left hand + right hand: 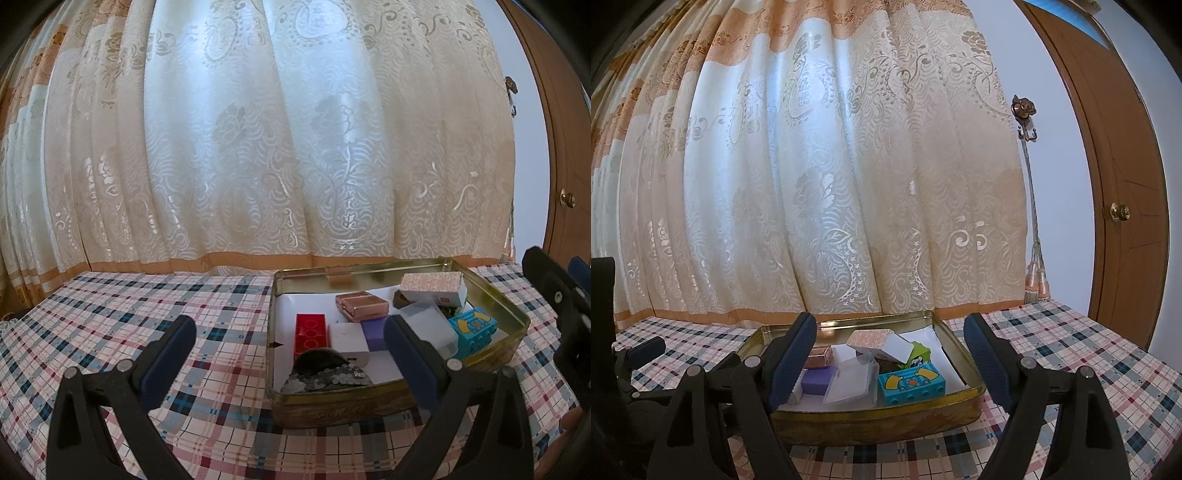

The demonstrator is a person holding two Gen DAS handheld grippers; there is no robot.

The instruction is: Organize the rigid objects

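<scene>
A cream curtain (pixel 258 147) hangs behind a plaid tablecloth (pixel 129 314); a brown door (pixel 1126 184) stands at right. On the cloth sits a gold tin (pixel 369 404) holding a patterned box (pixel 430 282), red brick (pixel 310 332), blue brick (pixel 910 384) and copper case (pixel 362 302). The left gripper (pixel 290 350) and right gripper (pixel 890 363) both gape, holding nothing.
</scene>
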